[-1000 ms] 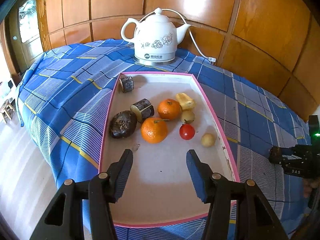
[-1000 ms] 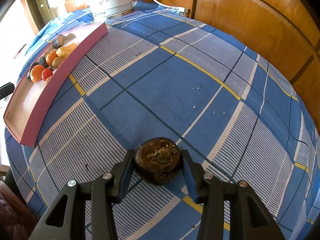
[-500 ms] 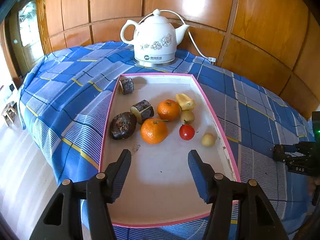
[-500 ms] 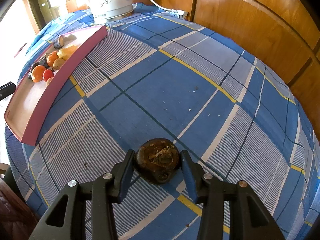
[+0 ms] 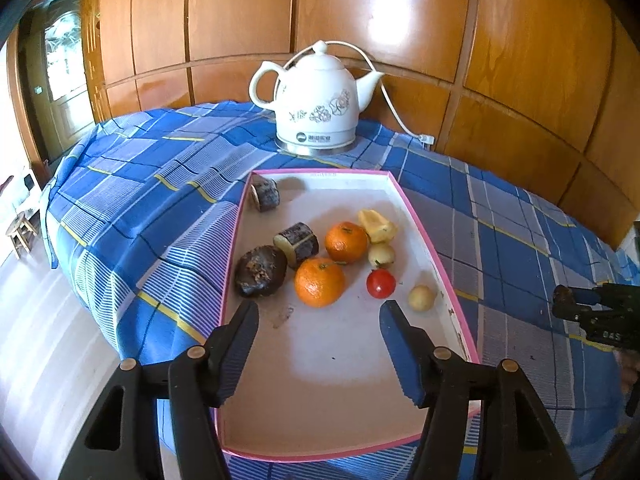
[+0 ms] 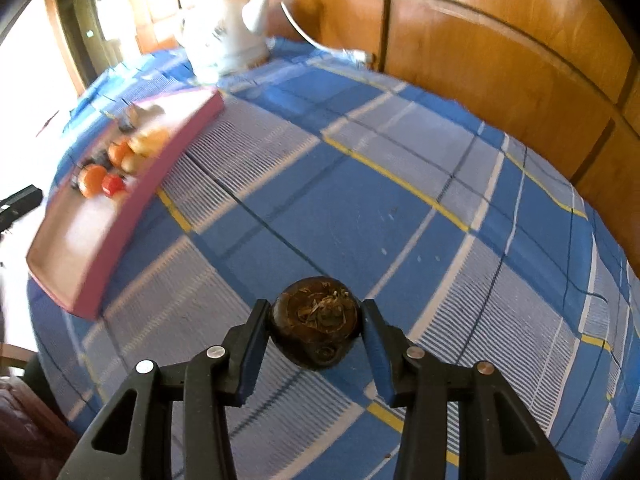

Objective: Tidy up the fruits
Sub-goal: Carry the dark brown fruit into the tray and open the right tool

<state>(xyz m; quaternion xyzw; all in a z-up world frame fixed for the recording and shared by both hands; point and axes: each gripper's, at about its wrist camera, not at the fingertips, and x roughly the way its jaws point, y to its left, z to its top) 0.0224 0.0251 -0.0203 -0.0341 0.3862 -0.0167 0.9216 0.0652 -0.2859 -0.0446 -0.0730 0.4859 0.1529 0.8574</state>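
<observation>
The table under its blue checked cloth (image 6: pixel 400 184) fills most of what I see, with the white kettle (image 5: pixel 316 108) at the far edge against the wood panelling and the pink-rimmed tray (image 5: pixel 436 256) lying lengthwise in front of my left gripper (image 5: pixel 318 316). That tray is where the fruit goes, and it already holds two oranges (image 5: pixel 320 282), a small red tomato-like fruit (image 5: pixel 381 283), a yellow piece, two pale little ones and three dark brown lumps, all crowded in the far half; the near half is bare. My left jaws are opening with nothing between them, poised above that bare stretch. My right gripper (image 6: pixel 316 334) is the one at work: its pads are clamped on either side of a round dark brown fruit (image 6: pixel 316 328), out over the open cloth well to the right of the tray. I judge the step in hand to be carrying this piece across to the tray. To do it well I would hold the squeeze steady, since the fruit is rounded and could roll out sideways, lift enough to clear the raised pink rim (image 6: pixel 132 216), and bring it down by the other dark lumps (image 5: pixel 260 270) rather than on top of the oranges. My left gripper should stay out of that path, and I would release only once the fruit rests on the tray floor.
</observation>
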